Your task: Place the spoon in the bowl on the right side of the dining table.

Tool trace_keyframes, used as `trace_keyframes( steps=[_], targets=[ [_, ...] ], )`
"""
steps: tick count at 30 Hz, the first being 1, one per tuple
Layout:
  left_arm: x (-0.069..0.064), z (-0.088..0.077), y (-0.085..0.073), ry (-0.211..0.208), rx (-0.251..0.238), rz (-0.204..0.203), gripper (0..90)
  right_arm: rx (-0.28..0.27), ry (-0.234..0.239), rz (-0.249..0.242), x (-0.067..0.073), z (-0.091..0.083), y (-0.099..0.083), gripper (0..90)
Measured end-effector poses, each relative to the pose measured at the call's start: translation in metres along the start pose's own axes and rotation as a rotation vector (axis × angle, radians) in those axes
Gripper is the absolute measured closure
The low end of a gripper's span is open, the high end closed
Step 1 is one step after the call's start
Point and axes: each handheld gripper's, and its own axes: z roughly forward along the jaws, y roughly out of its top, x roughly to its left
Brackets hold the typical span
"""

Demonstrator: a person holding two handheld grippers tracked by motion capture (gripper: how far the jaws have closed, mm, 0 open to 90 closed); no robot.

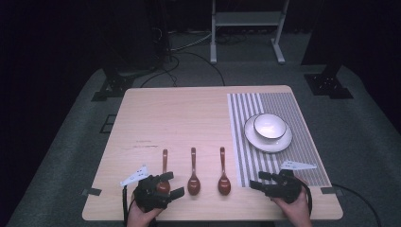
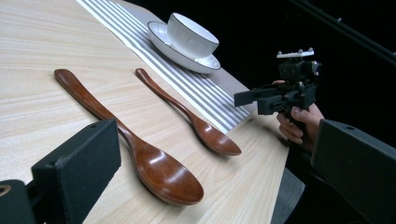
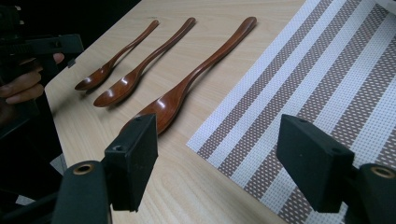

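Observation:
Three brown wooden spoons lie side by side near the table's front edge: left spoon [image 1: 164,163], middle spoon [image 1: 193,177], right spoon [image 1: 223,177]. My left gripper [image 1: 172,184] is open and empty, hovering at the left spoon's bowl and partly hiding it. In the left gripper view its jaws [image 2: 217,140] frame the middle spoon [image 2: 159,168] and the right spoon [image 2: 201,126]. My right gripper [image 1: 259,180] stands open and empty over the placemat's front left corner, pointing towards the spoons. The right gripper view [image 3: 219,144] has the right spoon [image 3: 187,93] just ahead.
A white bowl [image 1: 269,125] sits on a white plate [image 1: 283,142] on a striped placemat [image 1: 302,156] at the table's right. The light wooden table [image 1: 179,118] is bare at the back left. A metal stand [image 1: 246,28] is on the floor beyond.

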Motion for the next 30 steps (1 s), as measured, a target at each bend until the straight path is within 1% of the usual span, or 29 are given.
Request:
trace_keyframes(
  steps=[3, 6, 9, 12, 14, 19, 25, 29, 30],
  targets=[
    [-0.001, 0.0, 0.0, 0.001, 0.001, 0.007, 0.2, -0.003, -0.001, 0.006, -0.001, 0.001, 0.0, 28.2],
    [-0.002, 0.001, 0.0, -0.001, 0.0, 0.004, 0.2, 0.0, 0.001, 0.014, -0.002, 0.002, 0.001, 28.2],
    [-0.003, 0.002, 0.0, -0.002, 0.002, 0.012, 0.2, 0.002, -0.004, 0.0, 0.0, 0.003, 0.004, 28.2],
    [-0.006, 0.005, 0.0, -0.013, 0.009, 0.025, 0.3, 0.006, -0.004, -0.01, 0.002, 0.006, 0.007, 28.2],
    [-0.007, 0.007, -0.001, -0.018, 0.012, 0.024, 0.3, 0.011, 0.004, -0.005, 0.003, 0.009, 0.01, 28.2],
    [-0.008, 0.012, -0.002, -0.028, 0.034, 0.021, 0.3, 0.02, 0.006, -0.021, 0.005, 0.017, 0.016, 28.2],
    [-0.008, 0.019, -0.001, -0.048, 0.049, 0.013, 0.3, 0.035, 0.016, -0.026, 0.008, 0.024, 0.023, 28.2],
    [-0.011, 0.025, -0.002, -0.06, 0.061, 0.021, 0.3, 0.043, 0.027, -0.029, 0.008, 0.028, 0.028, 28.2],
    [-0.013, 0.028, -0.003, -0.071, 0.07, 0.022, 0.3, 0.043, 0.031, -0.026, 0.008, 0.029, 0.03, 28.2]
  ],
)
